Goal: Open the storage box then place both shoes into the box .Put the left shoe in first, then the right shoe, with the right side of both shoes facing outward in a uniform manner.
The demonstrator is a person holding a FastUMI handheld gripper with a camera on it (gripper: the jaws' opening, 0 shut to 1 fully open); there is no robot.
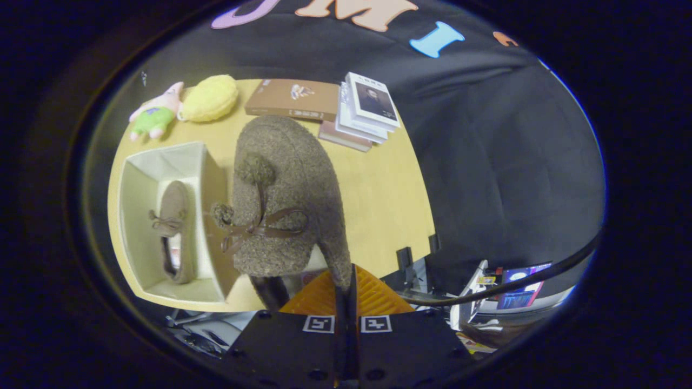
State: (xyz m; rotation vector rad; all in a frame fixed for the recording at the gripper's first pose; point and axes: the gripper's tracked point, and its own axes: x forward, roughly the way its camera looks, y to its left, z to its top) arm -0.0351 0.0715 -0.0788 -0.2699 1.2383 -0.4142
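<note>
One brown fuzzy bow-tied shoe [175,229] lies in the open cream box [213,189]; my jaws [346,292] pinch the second fuzzy shoe [286,200], next to lower beside it.

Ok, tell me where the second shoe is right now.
In the gripper view the second shoe hangs pinched between the gripper fingers, above the table, just right of the open storage box that holds the first shoe.

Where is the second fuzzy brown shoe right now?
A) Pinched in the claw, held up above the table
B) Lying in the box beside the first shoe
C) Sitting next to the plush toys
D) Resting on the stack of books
A: the claw is shut on the edge of the fuzzy shoe, which hangs over the table, while the other shoe already lies inside the open box.
</note>
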